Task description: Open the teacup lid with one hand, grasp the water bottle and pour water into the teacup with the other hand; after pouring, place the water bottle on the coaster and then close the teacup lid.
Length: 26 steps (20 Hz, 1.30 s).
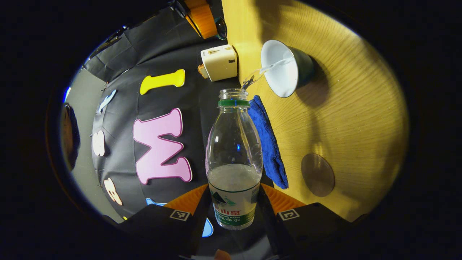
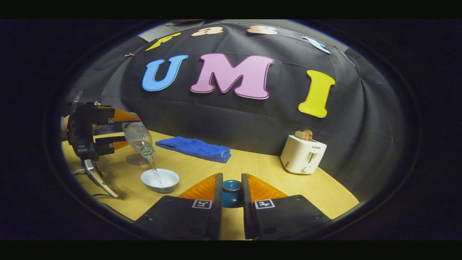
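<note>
Half-full water bottle [image 1: 234, 159] above teacup [image 1: 285, 68]

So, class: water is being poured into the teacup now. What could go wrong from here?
1. The stream from the water bottle falls through open air into the shallow teacup; it may splash or miss onto the table.
2. The right gripper holds the lid by its small knob; it might slip.

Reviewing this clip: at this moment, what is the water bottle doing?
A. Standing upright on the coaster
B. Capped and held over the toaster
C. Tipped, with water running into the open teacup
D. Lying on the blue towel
C: the left gripper holds the water bottle tipped, and a stream runs from its mouth into the open teacup.
</note>
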Available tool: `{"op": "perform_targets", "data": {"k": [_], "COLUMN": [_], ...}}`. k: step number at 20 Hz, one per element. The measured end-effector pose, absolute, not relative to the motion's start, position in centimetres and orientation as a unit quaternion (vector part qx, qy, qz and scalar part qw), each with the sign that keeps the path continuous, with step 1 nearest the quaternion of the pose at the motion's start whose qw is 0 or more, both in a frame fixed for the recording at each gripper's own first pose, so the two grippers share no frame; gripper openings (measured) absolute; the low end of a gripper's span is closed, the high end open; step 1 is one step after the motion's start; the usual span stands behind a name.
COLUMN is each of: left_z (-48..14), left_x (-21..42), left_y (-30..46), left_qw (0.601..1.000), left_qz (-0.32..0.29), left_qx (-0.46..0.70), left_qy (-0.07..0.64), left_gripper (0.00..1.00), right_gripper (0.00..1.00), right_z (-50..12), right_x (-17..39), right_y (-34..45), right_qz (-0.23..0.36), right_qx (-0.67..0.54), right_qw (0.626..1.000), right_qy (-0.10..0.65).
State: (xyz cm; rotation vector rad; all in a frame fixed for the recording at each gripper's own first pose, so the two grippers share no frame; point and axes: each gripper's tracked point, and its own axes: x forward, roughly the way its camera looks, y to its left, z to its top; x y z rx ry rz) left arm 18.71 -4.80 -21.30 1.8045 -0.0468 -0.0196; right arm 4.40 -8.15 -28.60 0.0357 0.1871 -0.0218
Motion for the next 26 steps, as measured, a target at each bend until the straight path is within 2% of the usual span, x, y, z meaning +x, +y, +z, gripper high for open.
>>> {"op": "perform_targets", "data": {"k": [5, 6, 7, 8, 9, 23, 24, 25, 26], "left_z": [-20.8, -20.6, -20.4, -20.4, -20.2, -18.5, -18.2, -18.0, -18.0], "left_x": [19.0, 19.1, 19.3, 19.3, 19.3, 20.6, 20.7, 20.8, 20.8], "left_y": [-4.9, -4.9, -4.9, -5.0, -5.0, -6.0, -6.2, -6.3, -6.5], "left_qw": [0.607, 0.604, 0.600, 0.598, 0.595, 0.556, 0.553, 0.549, 0.542], "left_qz": [-0.012, -0.013, -0.013, -0.013, -0.014, -0.014, -0.013, -0.014, -0.015], "left_qx": [0.794, 0.796, 0.798, 0.800, 0.802, 0.823, 0.824, 0.825, 0.829], "left_qy": [-0.034, -0.038, -0.042, -0.046, -0.051, -0.118, -0.126, -0.133, -0.140], "left_gripper": [0.74, 0.74, 0.73, 0.74, 0.74, 0.73, 0.73, 0.74, 0.73], "right_gripper": [0.27, 0.31, 0.31, 0.23, 0.27, 0.27, 0.31, 0.27, 0.27], "right_z": [-28.5, -28.5, -28.5, -28.5, -28.4, -28.2, -28.2, -28.2, -28.1], "right_x": [4.2, 4.2, 4.2, 4.3, 4.3, 4.2, 4.3, 4.2, 4.2], "right_y": [-8.4, -8.3, -8.3, -8.3, -8.2, -8.5, -8.6, -8.6, -8.6], "right_qz": [-0.015, -0.015, -0.014, -0.013, -0.012, -0.014, -0.015, -0.015, -0.015], "right_qx": [0.013, 0.012, 0.012, 0.011, 0.011, 0.009, 0.008, 0.007, 0.007], "right_qw": [0.996, 0.995, 0.995, 0.996, 0.996, 0.996, 0.996, 0.996, 0.996], "right_qy": [0.093, 0.093, 0.093, 0.093, 0.092, 0.088, 0.088, 0.087, 0.086]}}
